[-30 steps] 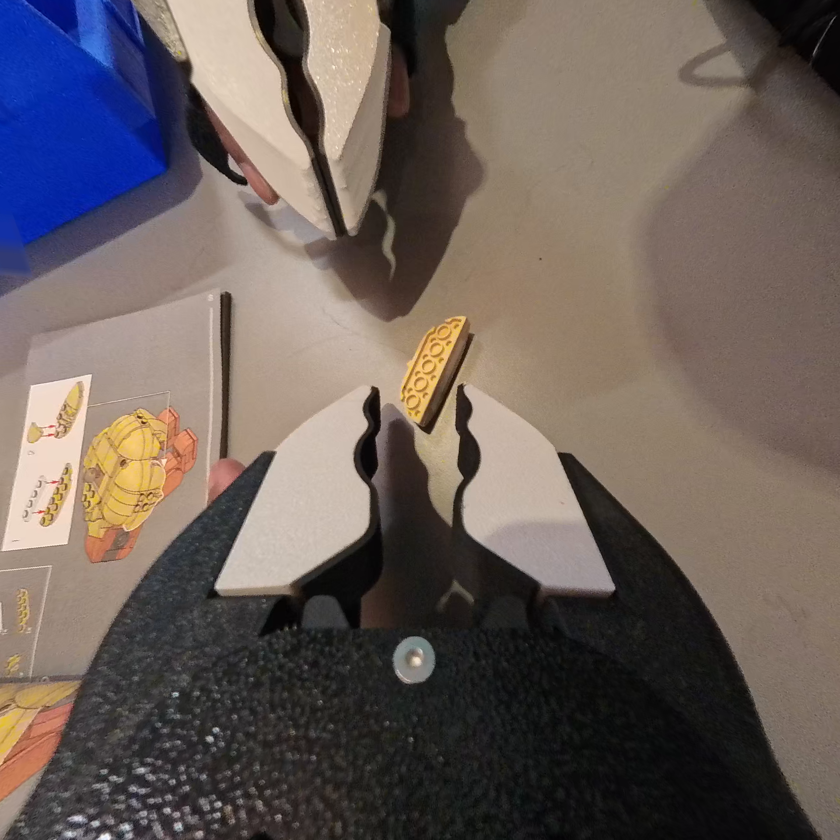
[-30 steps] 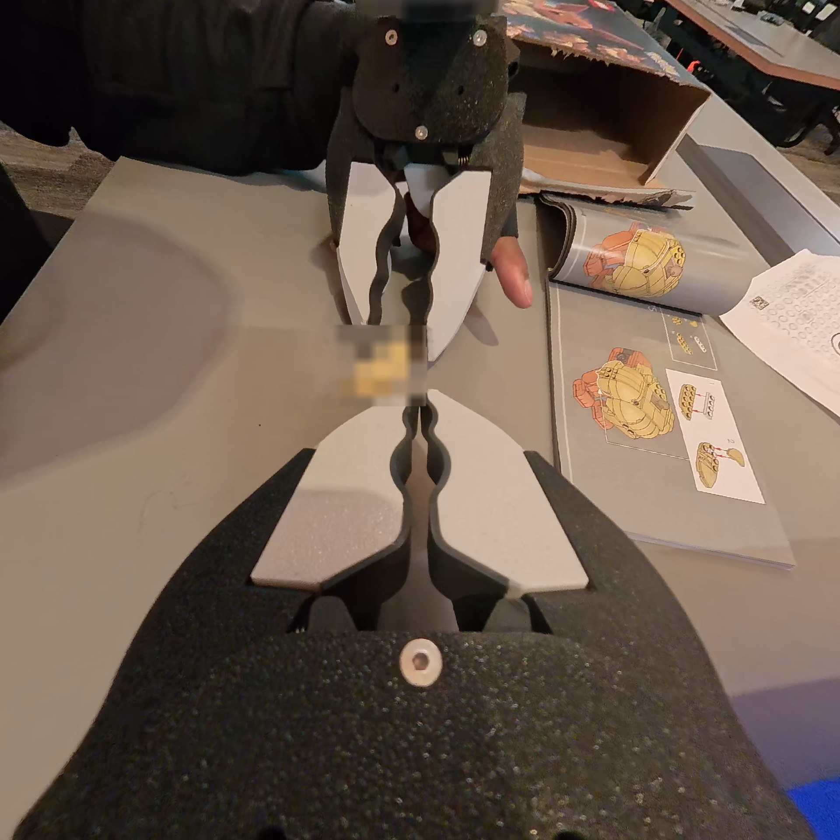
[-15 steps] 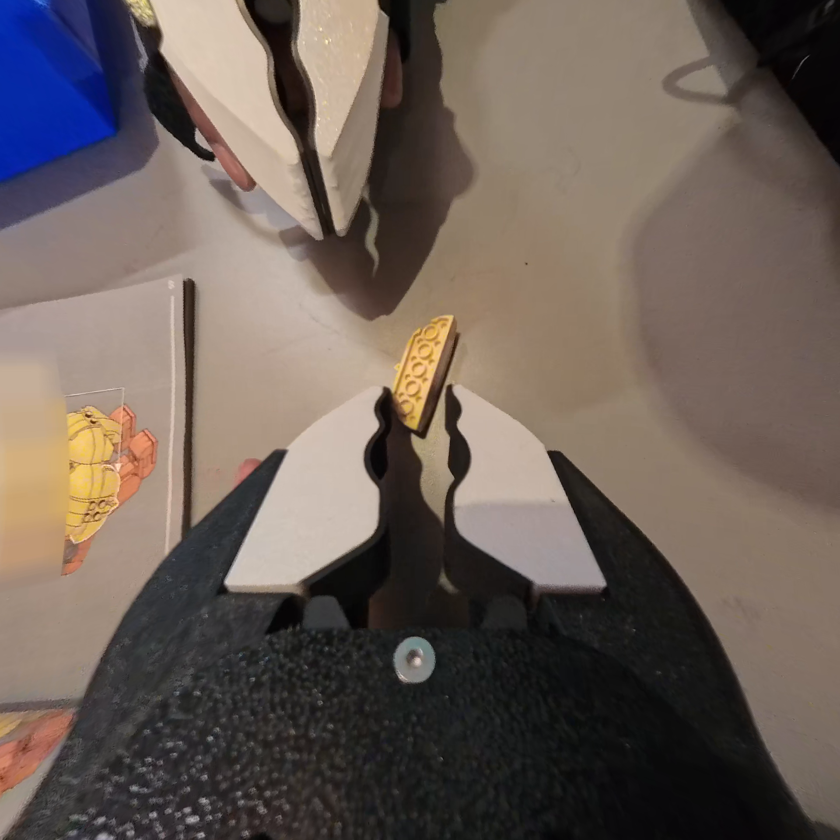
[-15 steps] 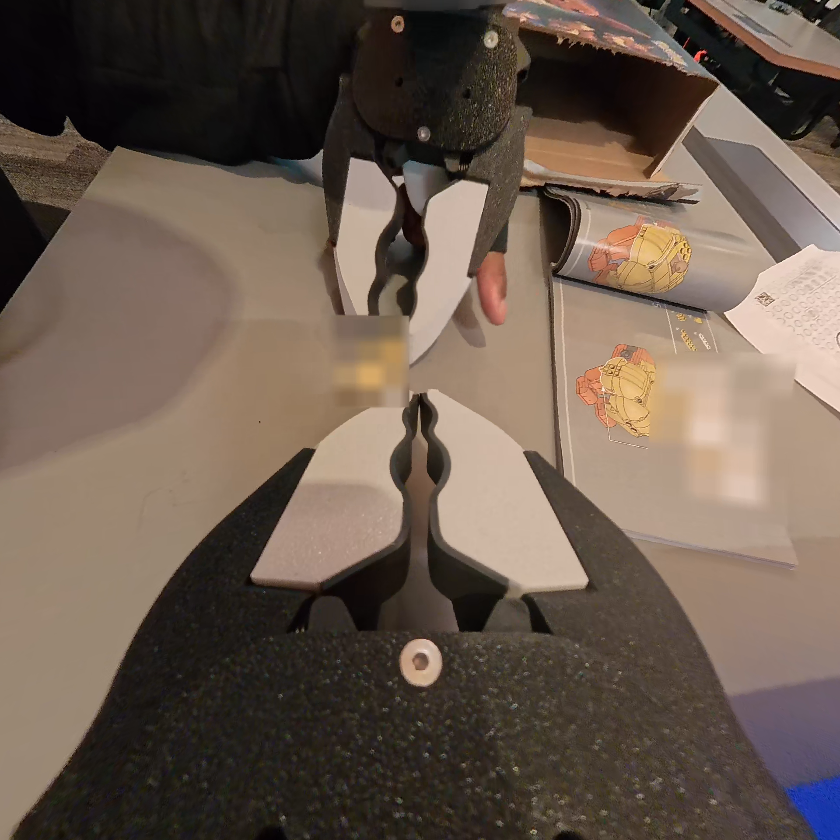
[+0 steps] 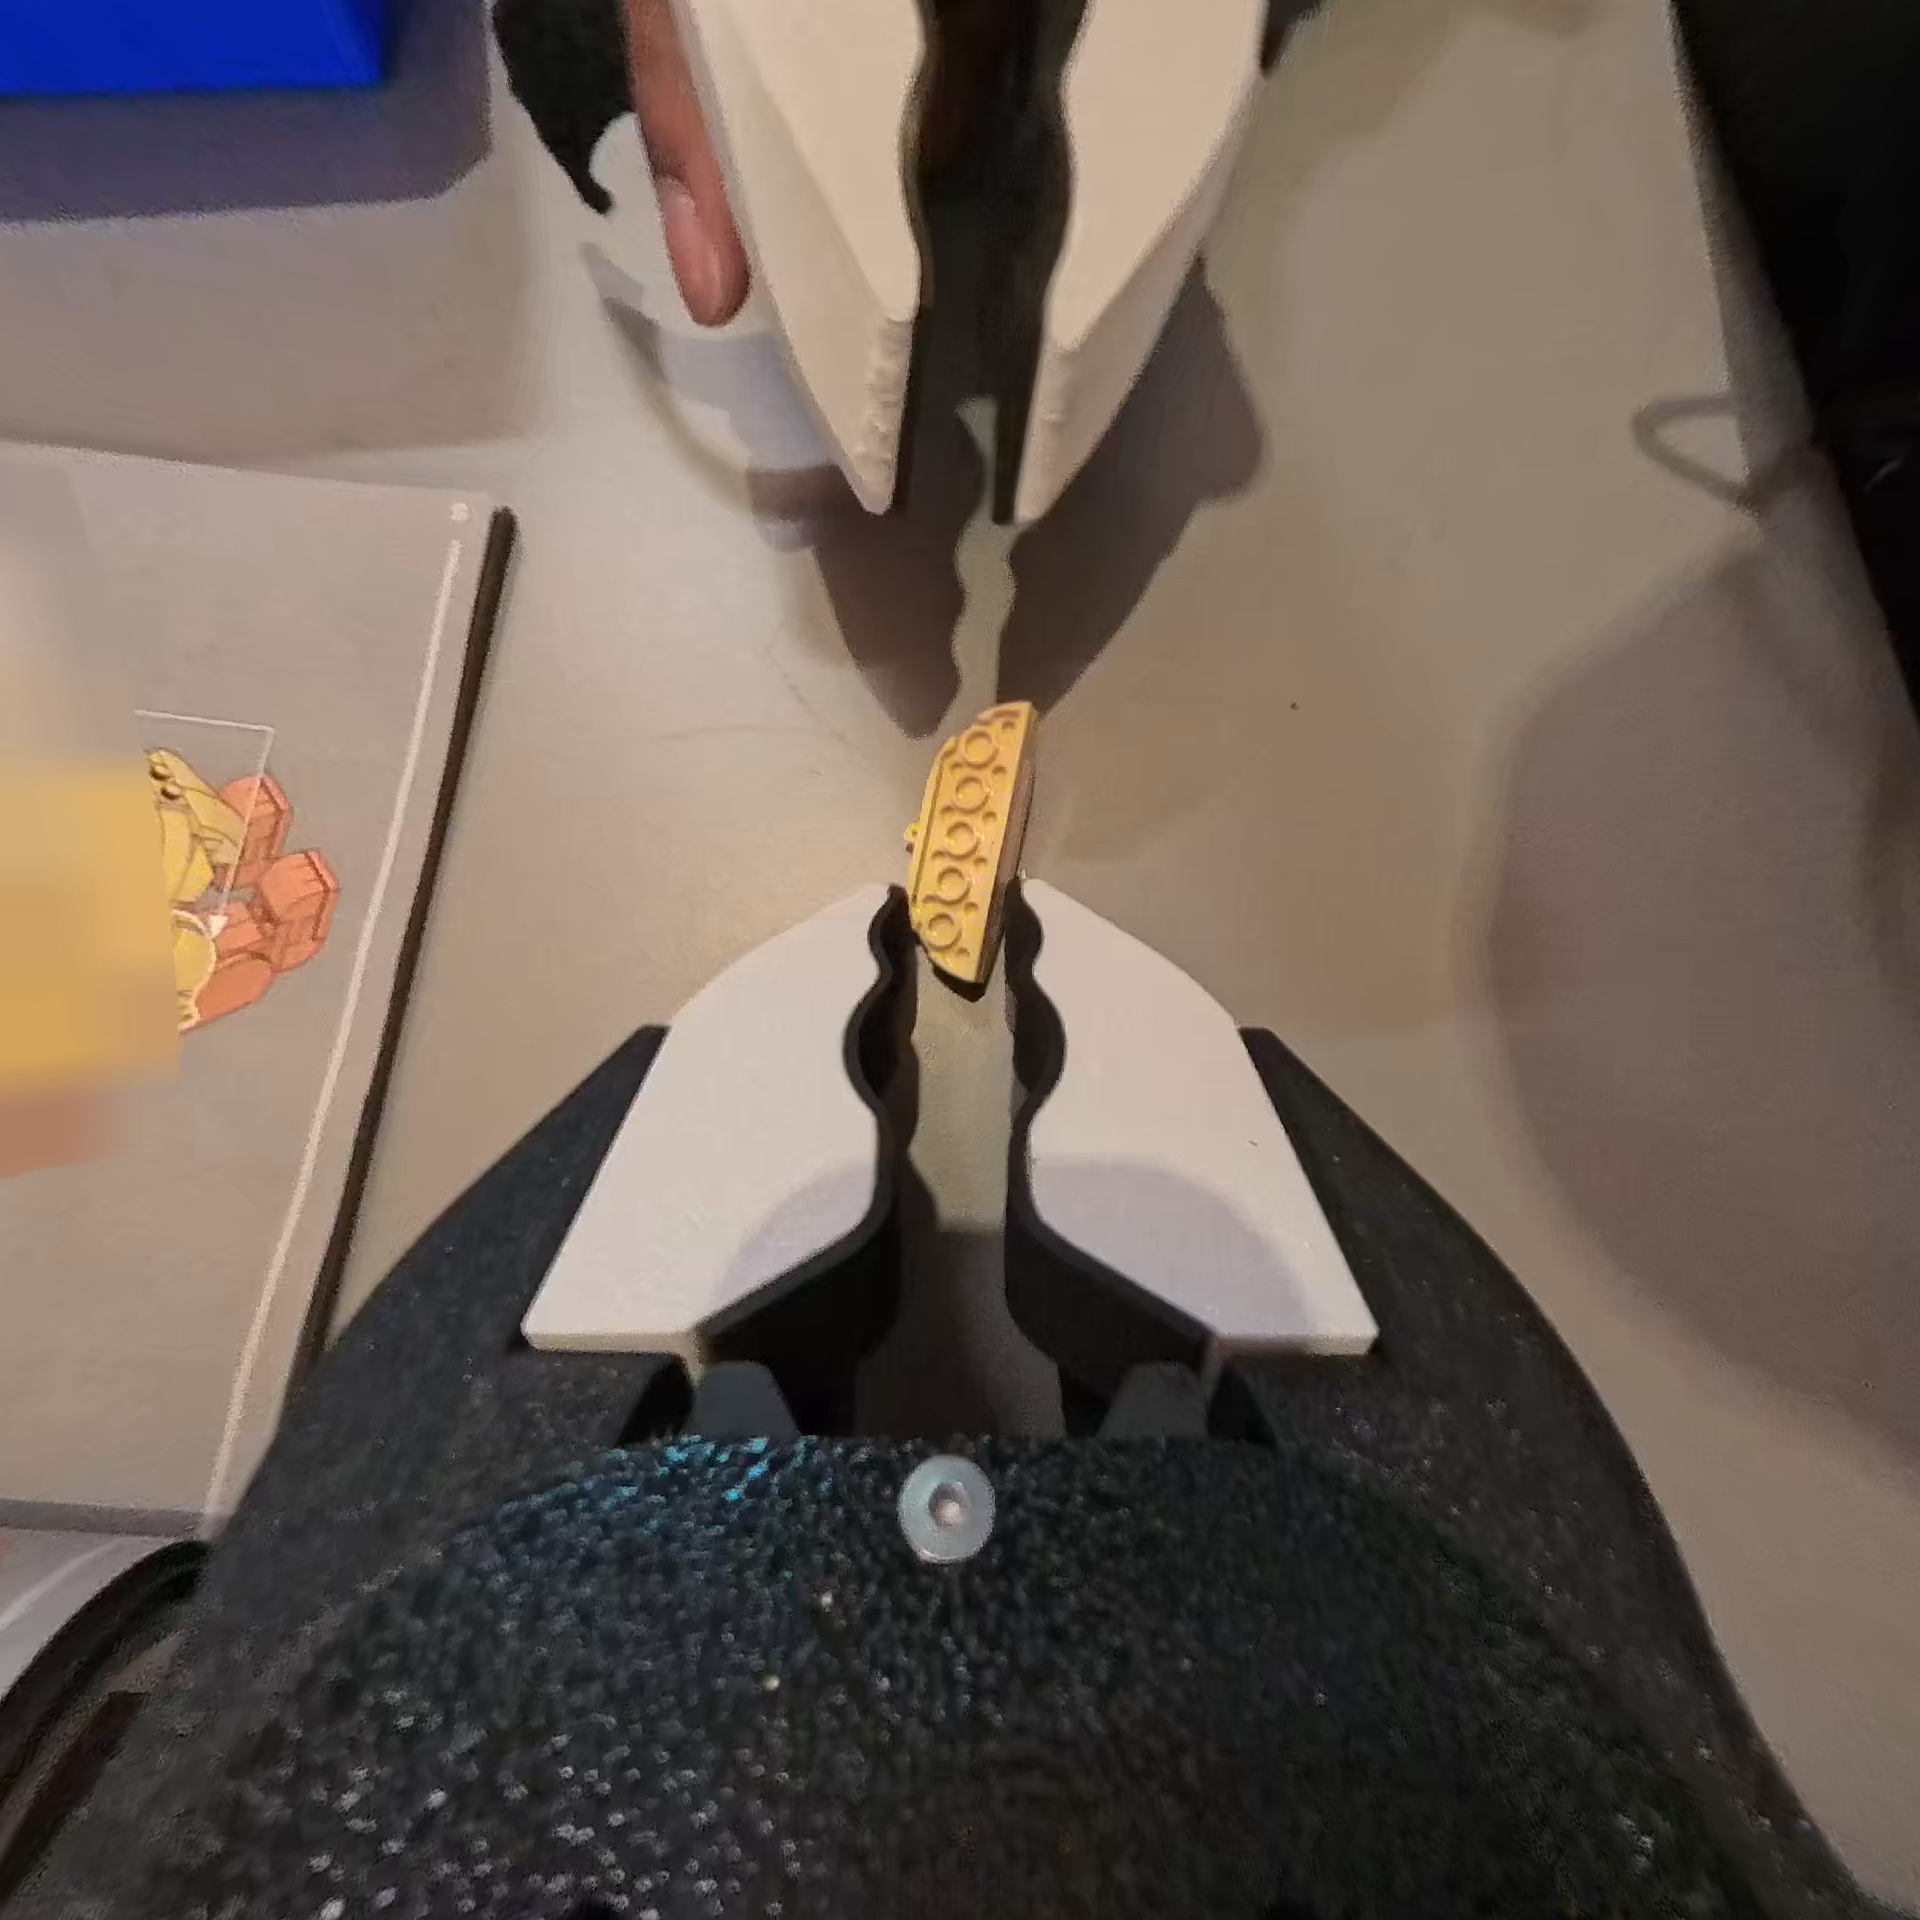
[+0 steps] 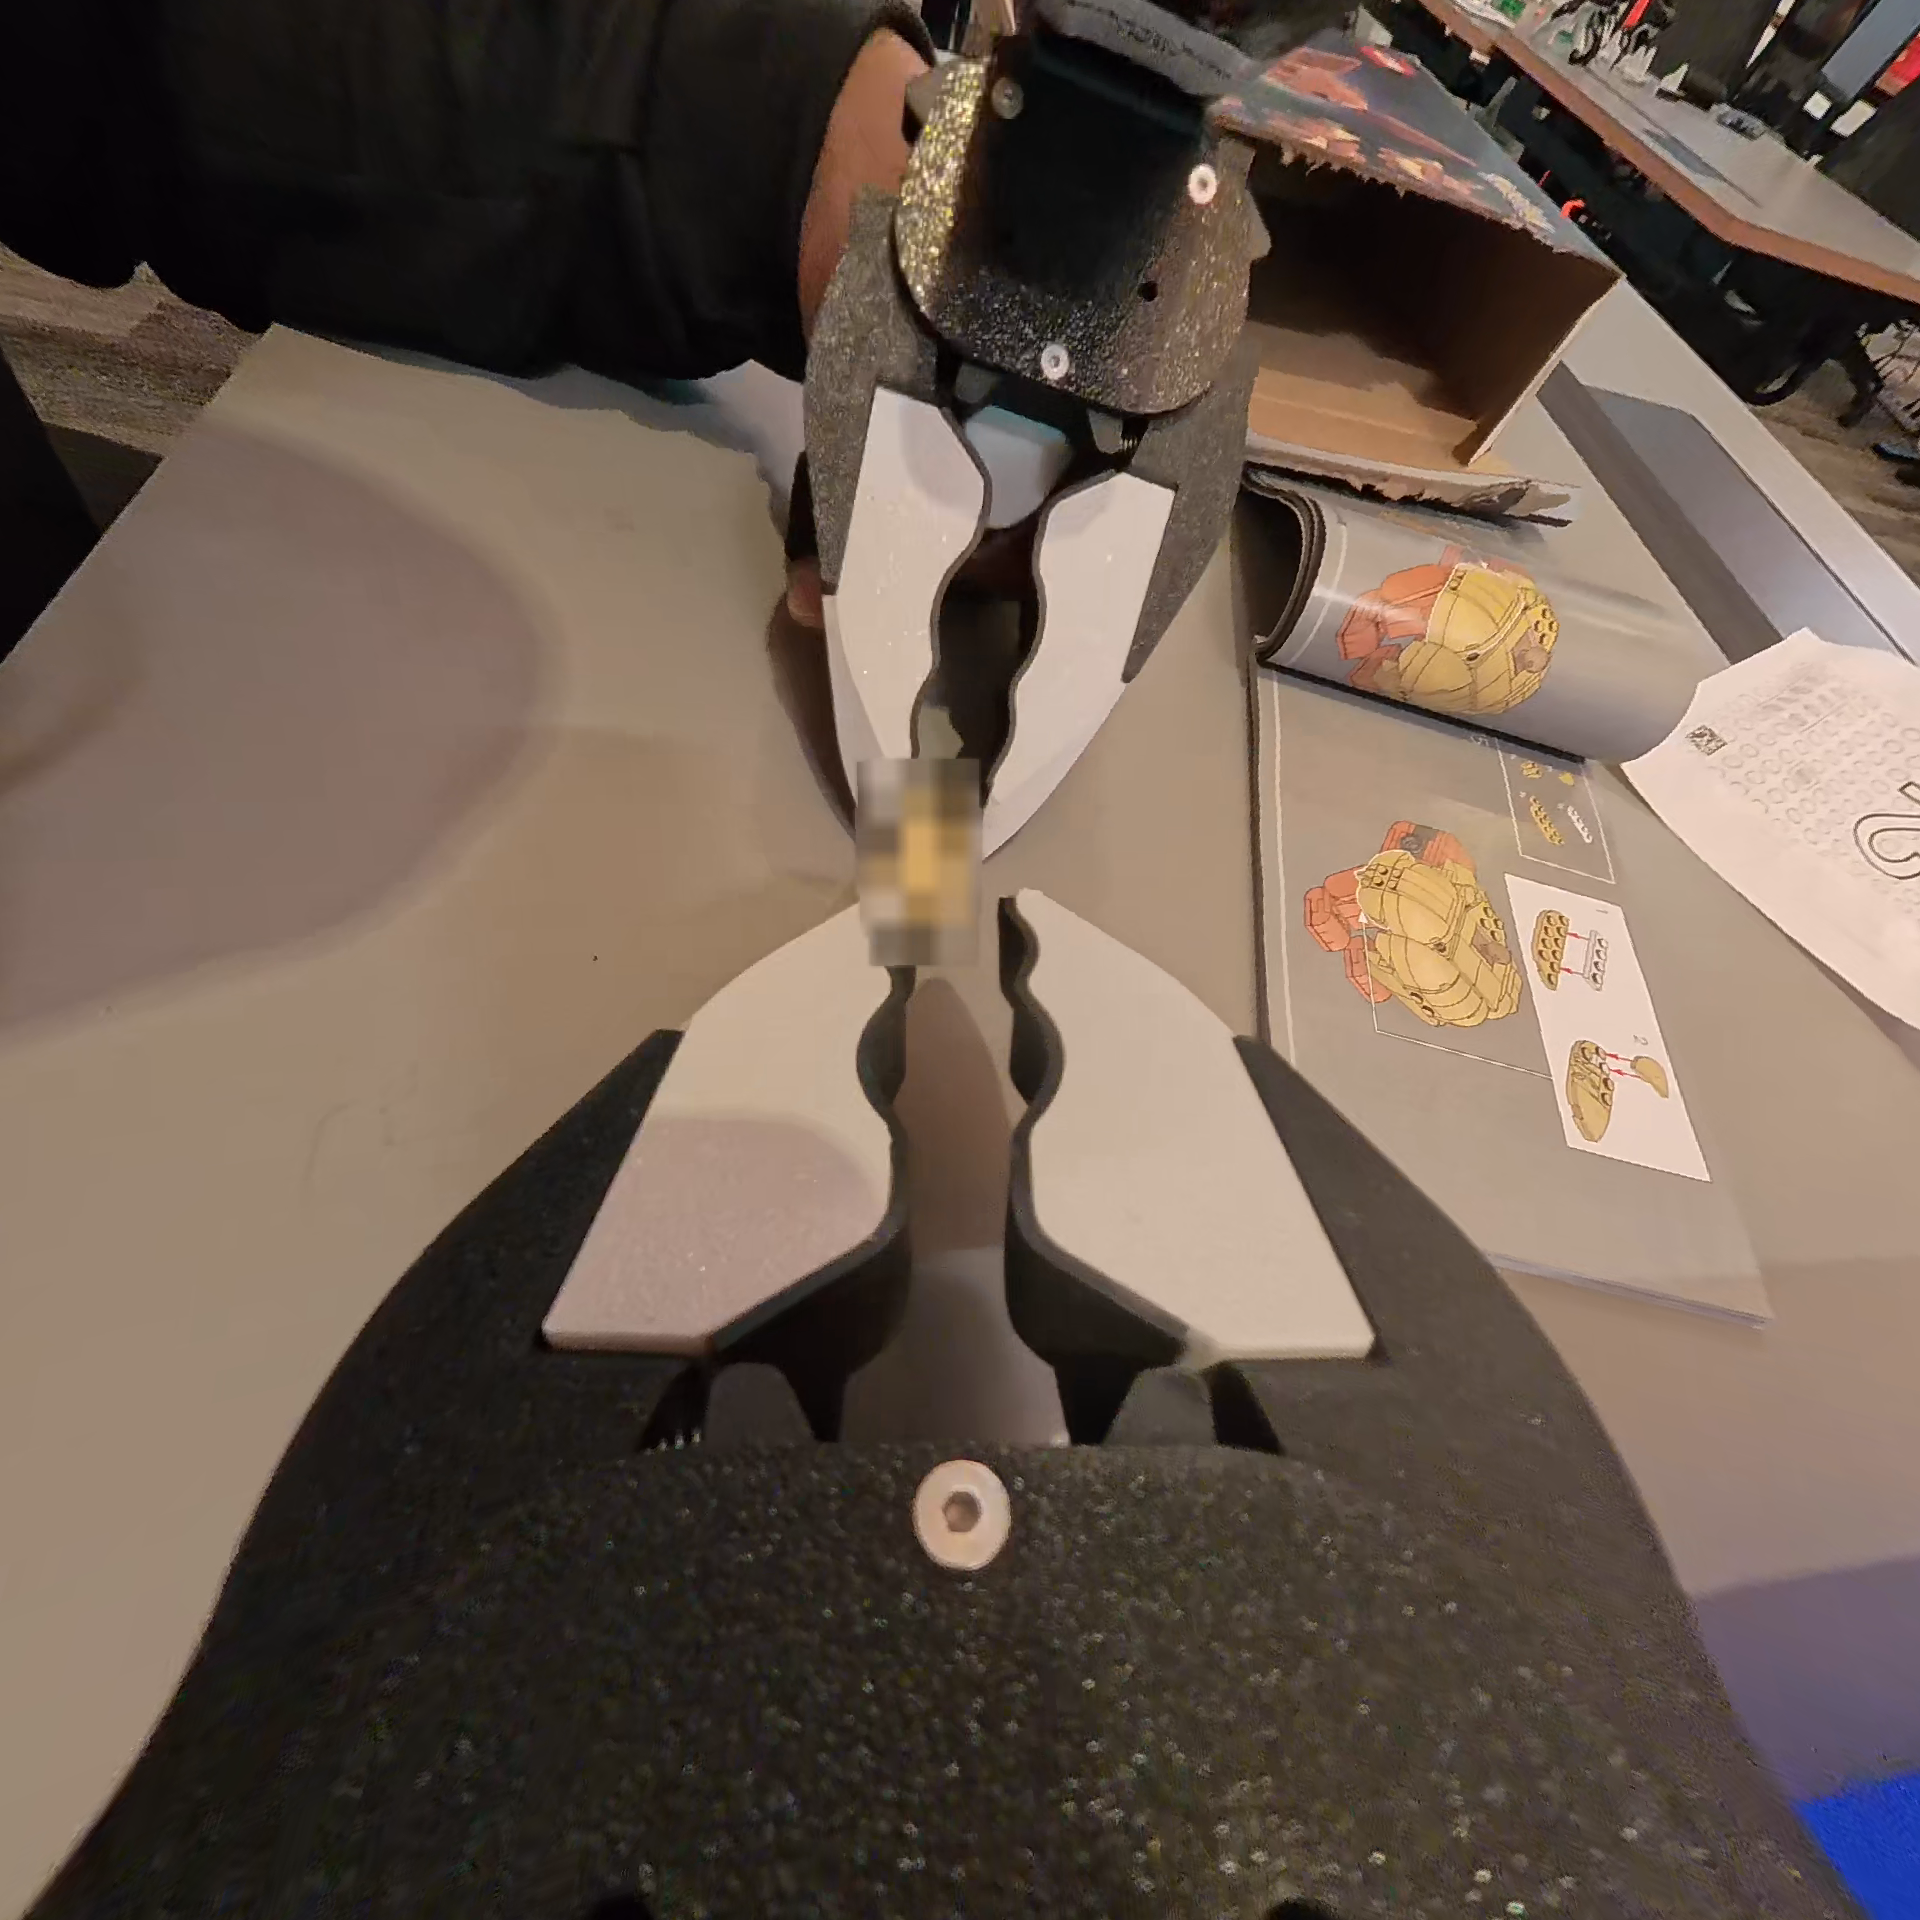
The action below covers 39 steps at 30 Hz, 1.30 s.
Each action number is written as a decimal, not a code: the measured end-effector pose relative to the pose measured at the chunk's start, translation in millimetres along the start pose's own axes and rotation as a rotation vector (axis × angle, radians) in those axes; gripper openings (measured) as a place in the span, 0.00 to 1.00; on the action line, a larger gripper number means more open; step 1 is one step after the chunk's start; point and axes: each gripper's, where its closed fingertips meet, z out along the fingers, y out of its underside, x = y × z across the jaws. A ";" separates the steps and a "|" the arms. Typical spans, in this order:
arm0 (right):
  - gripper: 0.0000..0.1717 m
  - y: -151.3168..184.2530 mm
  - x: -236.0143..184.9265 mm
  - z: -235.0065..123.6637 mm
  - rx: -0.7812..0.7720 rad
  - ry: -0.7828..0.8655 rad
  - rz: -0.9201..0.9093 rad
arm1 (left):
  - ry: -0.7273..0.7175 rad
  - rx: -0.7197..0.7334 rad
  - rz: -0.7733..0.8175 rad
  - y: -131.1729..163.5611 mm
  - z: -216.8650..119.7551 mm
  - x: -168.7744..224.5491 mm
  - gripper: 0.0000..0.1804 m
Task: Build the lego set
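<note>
Within the last second both pairs of tongs had changed. The left tongs (image 5: 956, 894) had narrowed steadily around the small yellow, half-round plastic building plate with ringed sockets on its face (image 5: 966, 852). It stood on edge on the grey worktop (image 5: 1351, 727), its near end now between the two grey tips. Each tip lay close against a side of the plate, but whether the pads actually pressed on it could not be told. The right tongs (image 5: 945, 499), pinched together a moment before, had come apart and had swung round to face the plate squarely. They held nothing.

The left tongs angled steeply down at the worktop, gripped by a hand in a dark sleeve (image 6: 416, 156). The right tongs reached in from the opposite side, tips aimed at the plate's far end and a little short of it, a bare finger (image 5: 696, 208) showing beside them. The open grey instruction booklet with a yellow-and-orange model pictured (image 6: 1455, 1039) lay just beside the left tongs.
</note>
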 end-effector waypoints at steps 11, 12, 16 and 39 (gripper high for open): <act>0.16 9.1 -2.4 5.5 -0.078 0.034 -0.129 | 0.107 0.128 -0.345 -22.7 -0.2 3.9 0.10; 0.16 9.5 -4.0 6.0 -0.083 0.030 -0.144 | 0.114 0.132 -0.356 -23.9 0.1 4.5 0.10; 0.13 12.0 -9.2 8.4 -0.104 0.023 -0.201 | 0.142 0.153 -0.381 -29.3 1.3 7.4 0.10; 0.05 -9.9 4.6 -15.0 0.102 -0.140 0.336 | -0.097 0.376 -0.051 -59.0 -13.8 -9.2 0.19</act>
